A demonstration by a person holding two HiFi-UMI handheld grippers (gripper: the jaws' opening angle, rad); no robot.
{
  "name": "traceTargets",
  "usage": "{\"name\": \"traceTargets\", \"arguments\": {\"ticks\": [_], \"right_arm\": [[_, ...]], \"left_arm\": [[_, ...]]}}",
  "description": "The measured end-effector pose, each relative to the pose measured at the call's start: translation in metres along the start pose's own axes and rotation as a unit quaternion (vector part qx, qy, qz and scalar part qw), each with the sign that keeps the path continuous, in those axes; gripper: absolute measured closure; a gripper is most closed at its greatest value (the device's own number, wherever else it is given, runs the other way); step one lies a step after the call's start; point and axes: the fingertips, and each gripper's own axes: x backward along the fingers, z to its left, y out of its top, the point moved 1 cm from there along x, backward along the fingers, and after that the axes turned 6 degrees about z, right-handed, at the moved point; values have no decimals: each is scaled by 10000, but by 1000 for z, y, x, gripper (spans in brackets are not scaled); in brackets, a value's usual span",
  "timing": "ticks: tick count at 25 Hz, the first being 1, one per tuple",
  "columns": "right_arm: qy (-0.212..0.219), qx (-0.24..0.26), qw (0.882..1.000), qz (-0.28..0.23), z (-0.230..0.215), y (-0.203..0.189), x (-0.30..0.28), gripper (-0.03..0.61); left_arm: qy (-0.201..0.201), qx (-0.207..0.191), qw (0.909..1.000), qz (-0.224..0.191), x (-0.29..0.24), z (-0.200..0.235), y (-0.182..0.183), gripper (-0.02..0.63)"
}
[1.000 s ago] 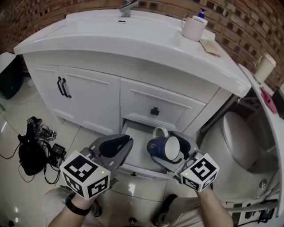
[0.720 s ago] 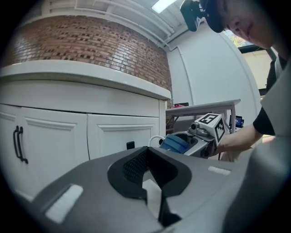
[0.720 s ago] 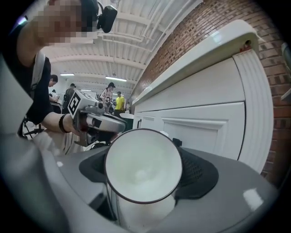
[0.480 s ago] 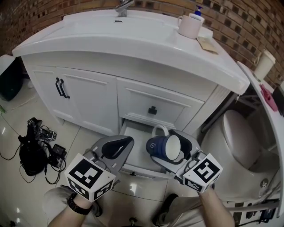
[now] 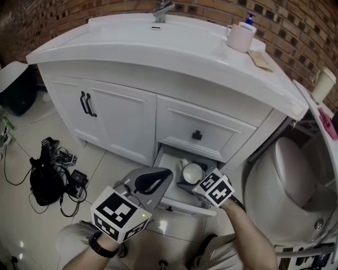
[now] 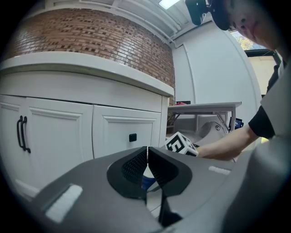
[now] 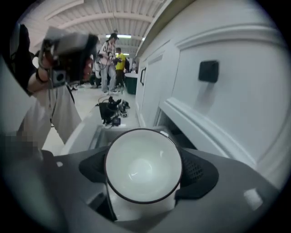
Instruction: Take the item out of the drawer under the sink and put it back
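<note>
left gripper (image 5: 157, 180): held at 7 o'clock in the head view, nearest the body; jaws pressed together with nothing between them, idle, just beside the drawer's left corner
right gripper (image 7: 146, 169): reached in from 5 o'clock; jaws spread around the mug and clamped on its sides
mug (image 5: 192, 172): dark rim, white inside, empty; mouth turned toward the right gripper's camera, handle not made out; held low inside the drawer's opening, contact with the drawer floor cannot be told
drawer (image 5: 185, 204): bottom one under the sink, pulled out toward 6 o'clock, nothing else seen in it
upper drawer knob (image 5: 197, 135): at 12 o'clock from the mug; that drawer is shut
cabinet door handles (image 5: 87, 104): at 10 o'clock, both doors shut
cables and black gear (image 5: 46, 176): on the floor at 9 o'clock, well apart from the work
toilet (image 5: 290, 174): at 3 o'clock, beside the vanity
sink top (image 5: 158, 45): faucet (image 5: 163, 8) at 12 o'clock, white cup (image 5: 241, 37) at 1 o'clock
done: drawer opened, mug gripped
unclear: whether this is the pick-up or the put-back cannot be judged from this moment alone
left, if judged as put-back: mug to be set on the drawer floor, jaws to be released, right gripper to be withdrawn clear of the upper drawer front; drawer probably to be pushed shut, left gripper being free for that
</note>
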Motion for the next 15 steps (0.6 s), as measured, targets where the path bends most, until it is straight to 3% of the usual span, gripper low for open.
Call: {"name": "traceTargets", "arguments": {"ticks": [5,10,12,15], "right_arm": [[202,228,9976,617,5,-18,-49,160],[227,383,9973,575,11,-17,-62,155],[123,511,9977,428,9,-2,-46,138],[-111,464,9984,-296,6,29,2,136]], "left_arm": [[-34,-116,9998,155,-1,-1,-6,588],[54,-227,9990,370,5,8,-20,588],[0,-124,9995,277,7,7,-16,587],[-56,-63,9998,194,8,5,-12,589]]}}
